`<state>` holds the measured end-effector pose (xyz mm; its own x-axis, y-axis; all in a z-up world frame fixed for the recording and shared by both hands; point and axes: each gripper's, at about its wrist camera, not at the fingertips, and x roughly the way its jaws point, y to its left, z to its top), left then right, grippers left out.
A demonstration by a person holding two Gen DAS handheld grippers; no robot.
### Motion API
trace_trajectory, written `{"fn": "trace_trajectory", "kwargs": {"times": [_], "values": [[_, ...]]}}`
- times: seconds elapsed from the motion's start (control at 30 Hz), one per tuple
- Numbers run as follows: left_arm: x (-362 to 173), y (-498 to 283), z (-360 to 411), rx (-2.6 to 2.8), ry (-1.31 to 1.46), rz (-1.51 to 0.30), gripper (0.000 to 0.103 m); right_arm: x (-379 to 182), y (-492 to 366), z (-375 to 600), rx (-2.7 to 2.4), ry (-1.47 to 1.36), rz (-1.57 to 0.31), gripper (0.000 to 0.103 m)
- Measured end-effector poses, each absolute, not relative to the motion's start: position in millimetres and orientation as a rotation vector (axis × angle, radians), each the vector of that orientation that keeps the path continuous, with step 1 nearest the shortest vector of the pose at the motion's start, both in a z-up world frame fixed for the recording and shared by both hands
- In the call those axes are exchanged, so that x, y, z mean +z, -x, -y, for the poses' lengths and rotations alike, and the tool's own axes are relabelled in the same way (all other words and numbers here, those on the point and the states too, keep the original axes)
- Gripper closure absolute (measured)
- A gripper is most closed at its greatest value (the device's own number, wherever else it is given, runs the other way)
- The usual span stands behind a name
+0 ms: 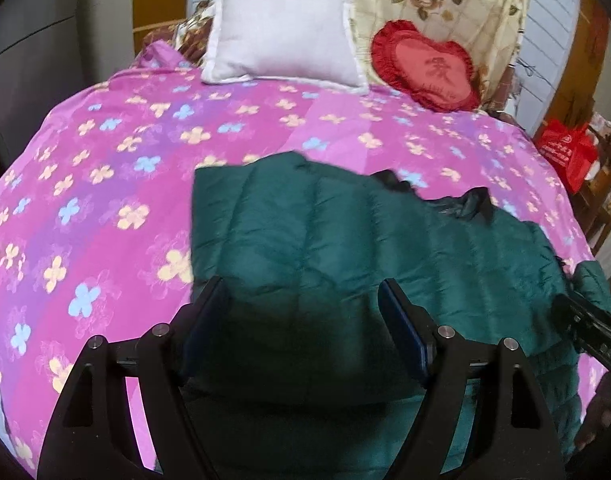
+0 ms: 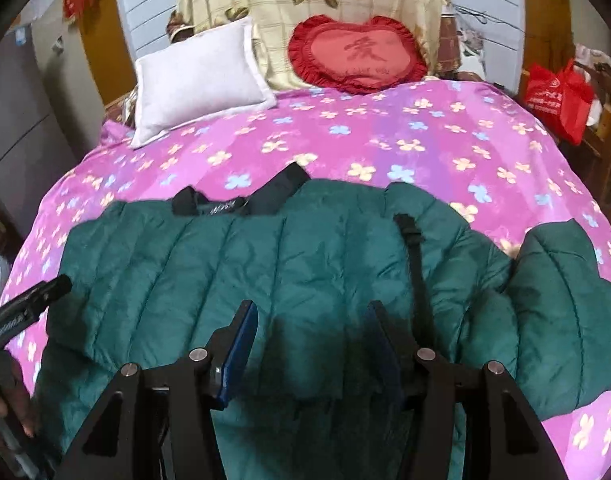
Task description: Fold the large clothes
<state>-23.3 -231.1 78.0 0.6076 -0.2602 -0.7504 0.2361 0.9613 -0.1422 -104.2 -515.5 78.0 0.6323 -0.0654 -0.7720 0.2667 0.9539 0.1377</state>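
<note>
Pink floral bedspread (image 2: 385,144) carries the green puffer jacket (image 2: 265,264), laid flat for folding. I hold the left gripper (image 1: 305,312) and the right gripper (image 2: 311,332) spread (nothing pinched) above it.

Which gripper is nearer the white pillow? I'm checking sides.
Left. The left gripper sits below the white pillow, over the jacket; the right gripper is further right.

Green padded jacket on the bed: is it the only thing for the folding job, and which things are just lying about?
For the job:
green padded jacket
left claw
right claw

Just lying about:
white pillow
red heart cushion
red bag
</note>
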Motion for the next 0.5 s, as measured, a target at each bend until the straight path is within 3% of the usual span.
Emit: {"fn": "trace_trajectory", "kwargs": {"times": [0.3,0.5], "values": [[54,12,264,-0.308,-0.013,-0.954,0.025,34,74,526,-0.211,-0.256,-0.965,0.049],[46,15,270,-0.295,-0.050,-0.946,0.025,43,80,518,-0.220,-0.201,-0.976,0.049]]}}
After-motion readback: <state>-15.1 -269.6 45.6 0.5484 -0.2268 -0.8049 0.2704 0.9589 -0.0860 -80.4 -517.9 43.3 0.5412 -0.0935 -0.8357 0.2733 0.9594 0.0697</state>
